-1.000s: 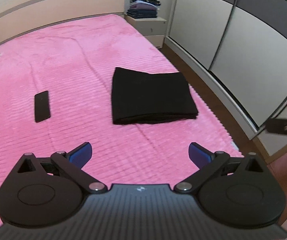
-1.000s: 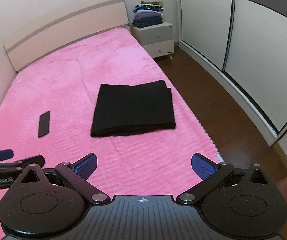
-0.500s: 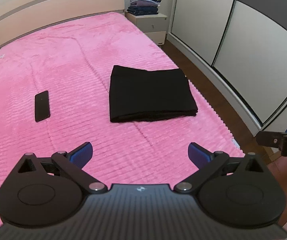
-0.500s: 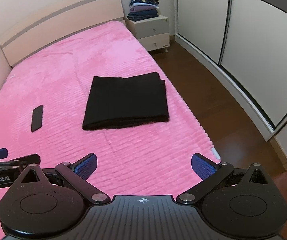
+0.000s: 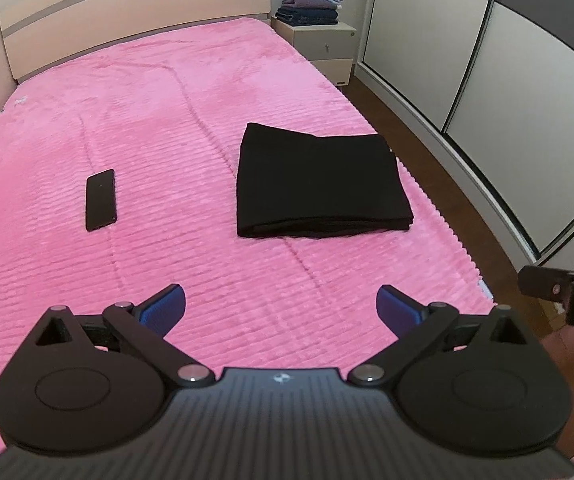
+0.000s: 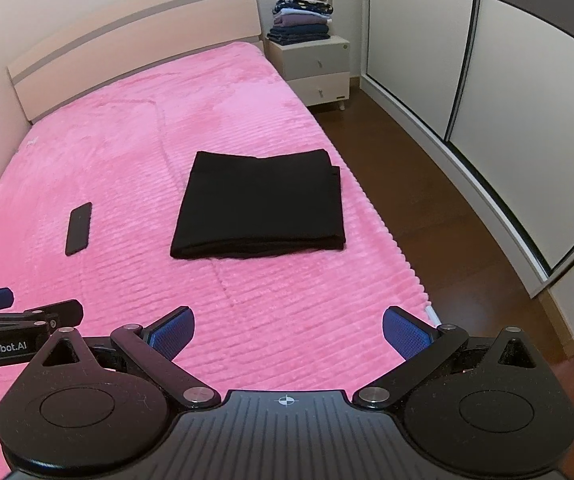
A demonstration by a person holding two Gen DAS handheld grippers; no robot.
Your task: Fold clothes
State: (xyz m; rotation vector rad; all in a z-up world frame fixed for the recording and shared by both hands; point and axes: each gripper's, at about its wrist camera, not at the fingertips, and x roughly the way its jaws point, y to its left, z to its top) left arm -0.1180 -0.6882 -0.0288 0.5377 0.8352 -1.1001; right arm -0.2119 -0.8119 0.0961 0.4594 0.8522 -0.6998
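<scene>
A black garment [image 5: 321, 182] [image 6: 263, 208] lies folded into a flat rectangle on the pink bedspread [image 5: 159, 120] [image 6: 127, 160], near the bed's right edge. My left gripper [image 5: 281, 308] hovers open over the near part of the bed, well short of the garment, with nothing between its blue pads. My right gripper [image 6: 289, 332] is also open and empty, above the bed's near right corner. Each gripper shows at the edge of the other's view.
A black phone [image 5: 101, 199] [image 6: 79, 228] lies on the bedspread to the left of the garment. A stack of folded clothes [image 5: 313, 0] [image 6: 303, 18] sits on a white nightstand [image 6: 315, 64]. Wardrobe doors [image 6: 507, 100] and brown floor [image 6: 427, 200] flank the bed's right side.
Both grippers have drawn back slightly from the bed, staying open. The folded garment and phone have not moved.
</scene>
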